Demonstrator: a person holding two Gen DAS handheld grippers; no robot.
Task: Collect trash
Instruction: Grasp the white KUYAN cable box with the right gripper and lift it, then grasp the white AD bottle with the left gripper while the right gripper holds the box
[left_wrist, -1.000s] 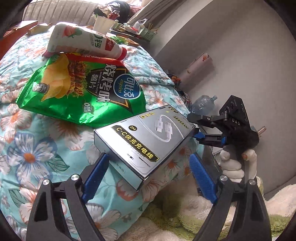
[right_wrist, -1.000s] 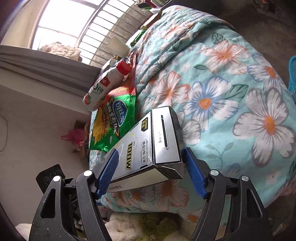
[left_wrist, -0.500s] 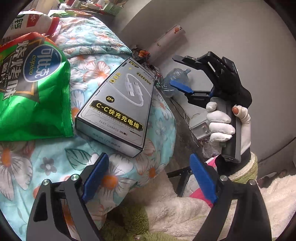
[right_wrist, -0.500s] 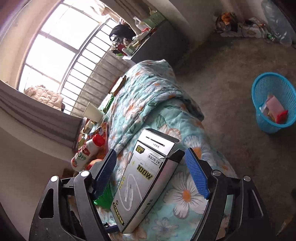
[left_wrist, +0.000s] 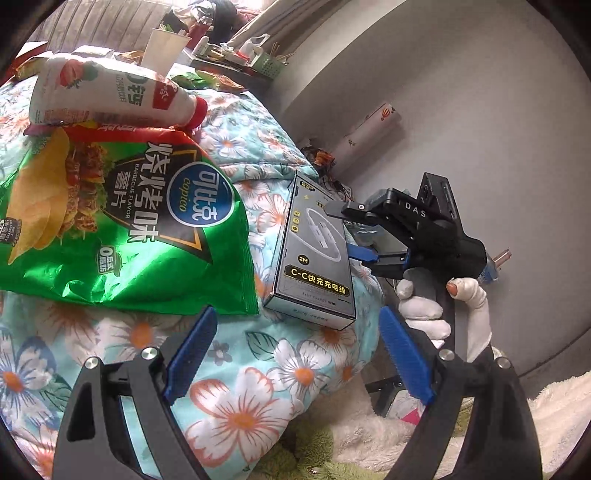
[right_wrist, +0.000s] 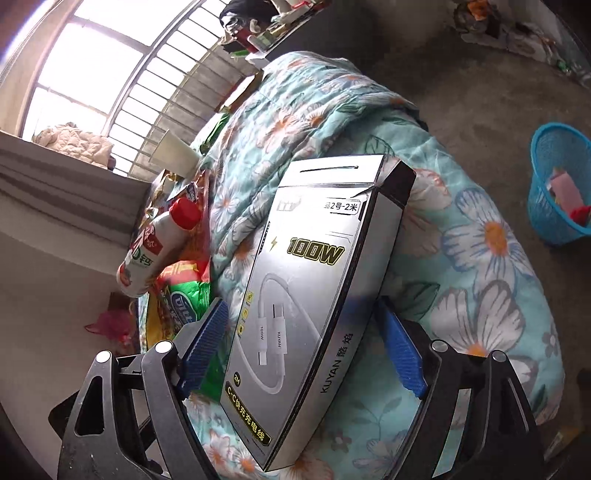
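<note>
**Cable box between opening right jaws on the quilt**

The silver box (right_wrist: 314, 302) lies on the floral quilt (right_wrist: 480, 258) near its edge, one long side tilted up; in the right wrist view it sits between the two blue pads (right_wrist: 203, 343) of the right gripper (right_wrist: 301, 349), whose jaws are opening; a gap shows on each side, so neither pad presses on it. In the left wrist view the same box (left_wrist: 314, 251) rests just beside the green crisp bag (left_wrist: 122, 229), and the right gripper (left_wrist: 354, 232), held by a gloved hand (left_wrist: 432, 306), reaches over the box's far long side.

The left gripper (left_wrist: 295, 354) hangs wide open above bare quilt (left_wrist: 240, 406), nothing between its pads, the box just beyond its tips.

A white bottle (left_wrist: 110, 92) with a red cap lies on the top edge of the crisp bag; a paper cup (left_wrist: 162, 51) stands behind it. On the floor well apart from the bed stands a blue basket (right_wrist: 557, 188) with some scraps inside; a window (right_wrist: 110, 74) with bars shows behind the bed.
</note>
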